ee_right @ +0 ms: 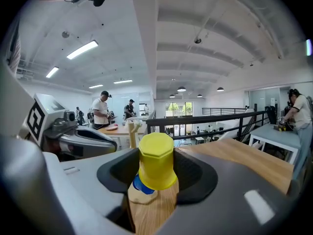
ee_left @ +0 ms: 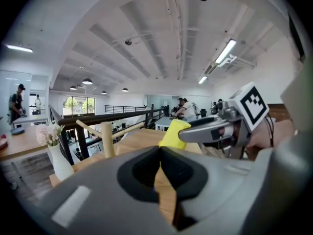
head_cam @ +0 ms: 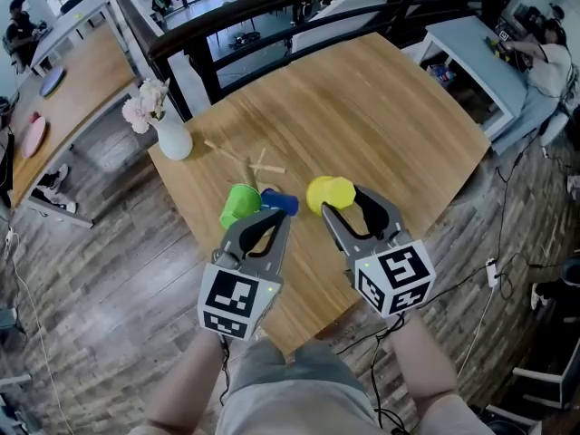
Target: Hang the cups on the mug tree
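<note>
A vase (head_cam: 172, 139) is set at the far left corner of the surface (head_cam: 381, 107), and the mug tree (head_cam: 246, 163) is placed just to its right, further in from the edge. Nearer the person, three cups are ranged side by side. The left cup (head_cam: 240, 204) is found before the mug tree. The middle cup (head_cam: 281, 201) is seen right at the tip of the left gripper (head_cam: 275, 217). The right cup (head_cam: 326, 192) is held between the jaws of the right gripper (head_cam: 343, 201). A railing (head_cam: 272, 7) is run behind the surface.
</note>
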`<state>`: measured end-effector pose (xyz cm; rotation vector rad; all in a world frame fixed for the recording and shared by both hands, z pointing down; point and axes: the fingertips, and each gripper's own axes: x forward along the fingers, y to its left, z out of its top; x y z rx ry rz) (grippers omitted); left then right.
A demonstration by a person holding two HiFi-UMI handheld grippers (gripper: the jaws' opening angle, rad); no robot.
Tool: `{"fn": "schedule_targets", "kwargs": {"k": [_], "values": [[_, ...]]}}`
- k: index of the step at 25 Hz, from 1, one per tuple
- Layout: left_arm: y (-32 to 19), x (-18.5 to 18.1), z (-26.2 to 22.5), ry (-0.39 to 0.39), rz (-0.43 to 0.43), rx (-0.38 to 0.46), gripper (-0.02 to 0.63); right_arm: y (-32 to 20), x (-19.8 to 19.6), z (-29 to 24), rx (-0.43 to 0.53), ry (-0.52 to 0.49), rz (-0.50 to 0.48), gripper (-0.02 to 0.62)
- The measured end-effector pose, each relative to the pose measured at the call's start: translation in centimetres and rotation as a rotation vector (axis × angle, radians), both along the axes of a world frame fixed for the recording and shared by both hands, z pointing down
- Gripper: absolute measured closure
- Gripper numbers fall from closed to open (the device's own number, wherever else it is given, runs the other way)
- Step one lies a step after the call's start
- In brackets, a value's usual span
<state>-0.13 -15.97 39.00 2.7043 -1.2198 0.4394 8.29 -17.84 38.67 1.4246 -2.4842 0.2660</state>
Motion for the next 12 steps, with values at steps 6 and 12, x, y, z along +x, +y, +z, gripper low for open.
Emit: {"fn": "schedule_targets", "kwargs": {"k": [6, 12], "values": [[2.6, -0.8, -3.0, -0.004, 0.003, 0.029, 0.603, 4.7, -0.8, -4.7, 0.044, -0.007, -0.034, 0.373], [5.9, -1.7, -5.6, -0.008, 0.011, 0.07, 0.603, 8.6, -1.5, -7.4, 0.077, -0.012, -0.056, 0.373]]}}
